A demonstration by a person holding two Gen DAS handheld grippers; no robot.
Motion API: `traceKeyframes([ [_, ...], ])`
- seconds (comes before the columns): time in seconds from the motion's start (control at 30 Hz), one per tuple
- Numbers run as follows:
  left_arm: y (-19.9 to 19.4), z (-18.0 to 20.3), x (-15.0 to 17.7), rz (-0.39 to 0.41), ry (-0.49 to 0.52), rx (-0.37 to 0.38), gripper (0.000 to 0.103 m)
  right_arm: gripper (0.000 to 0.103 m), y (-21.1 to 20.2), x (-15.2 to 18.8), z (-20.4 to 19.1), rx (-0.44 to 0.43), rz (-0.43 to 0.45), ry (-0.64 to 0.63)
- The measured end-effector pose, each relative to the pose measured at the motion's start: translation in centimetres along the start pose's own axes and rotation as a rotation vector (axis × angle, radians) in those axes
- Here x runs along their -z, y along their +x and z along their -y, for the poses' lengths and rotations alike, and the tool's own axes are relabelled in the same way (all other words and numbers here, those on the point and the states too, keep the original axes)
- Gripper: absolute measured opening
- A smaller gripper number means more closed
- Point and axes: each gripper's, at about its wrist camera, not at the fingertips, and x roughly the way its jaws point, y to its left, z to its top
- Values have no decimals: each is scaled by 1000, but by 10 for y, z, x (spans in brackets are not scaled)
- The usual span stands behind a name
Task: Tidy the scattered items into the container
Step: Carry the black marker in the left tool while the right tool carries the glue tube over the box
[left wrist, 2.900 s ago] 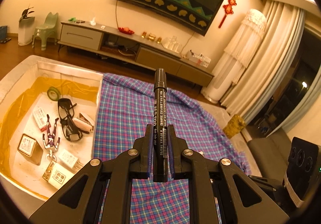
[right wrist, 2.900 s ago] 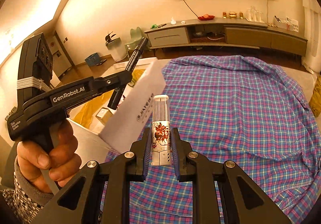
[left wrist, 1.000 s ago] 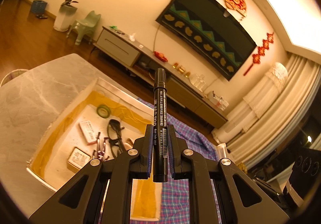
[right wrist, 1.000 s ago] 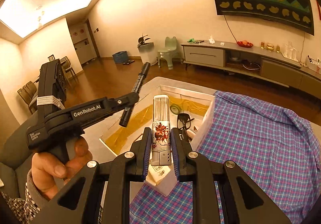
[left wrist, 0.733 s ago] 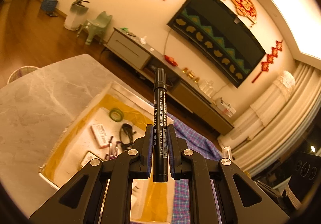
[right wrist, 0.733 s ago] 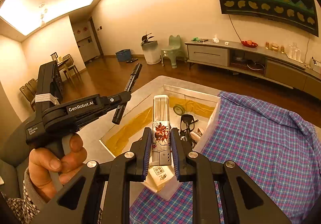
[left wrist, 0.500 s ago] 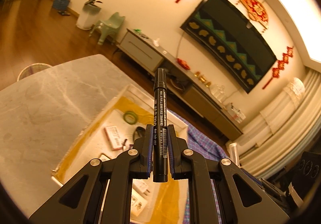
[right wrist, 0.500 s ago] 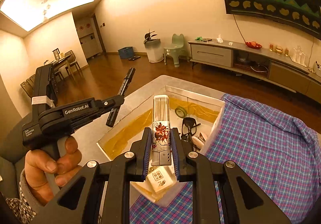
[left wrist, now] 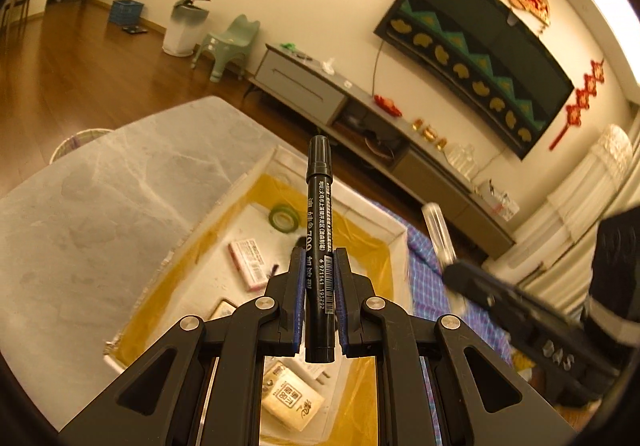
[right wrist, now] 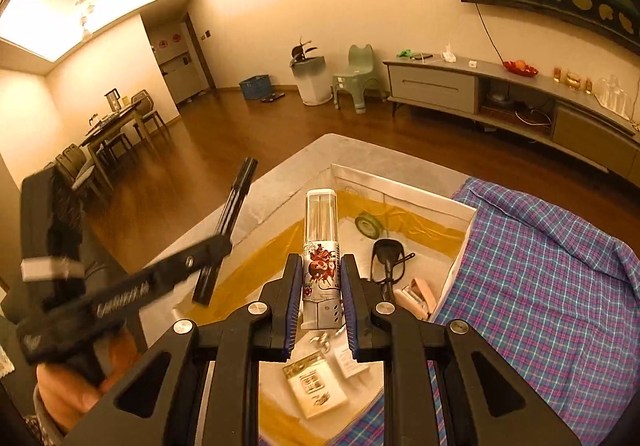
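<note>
Left wrist view — black marker [left wrist: 319,238] is clamped upright in the left gripper [left wrist: 319,302], white box [left wrist: 356,202] seen below. Right gripper [right wrist: 321,298] is closed on a clear tube [right wrist: 321,246]; glasses [right wrist: 387,258] lie at 2 o'clock.

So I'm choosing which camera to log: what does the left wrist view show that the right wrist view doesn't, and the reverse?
Only the left wrist view shows the printed barcode side of the black marker clamped in the left gripper, plus a pink-and-white packet in the container.

Only the right wrist view shows the black glasses, the dining table, and the hand holding the left gripper.

Both show the white container, the green tape roll, the plaid cloth, and the clear-topped bottle held in the right gripper.
</note>
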Motion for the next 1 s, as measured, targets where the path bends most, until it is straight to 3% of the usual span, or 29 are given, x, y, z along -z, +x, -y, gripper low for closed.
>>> traceKeyframes([
  [0.13, 13, 4, -2, -28, -8, 18, 13, 21, 16, -6, 9, 34, -32, -20],
  [0.47, 58, 0, -11, -85, -37, -23, 13, 21, 45, -9, 31, 70, -100, -10],
  [0.67, 86, -5, -13, -114, -36, -69, 13, 21, 55, -8, 41, 64, -122, 16],
  [1.0, 105, -1, -32, -131, -12, -59, 13, 21, 62, 13, 28, 15, -179, -12],
])
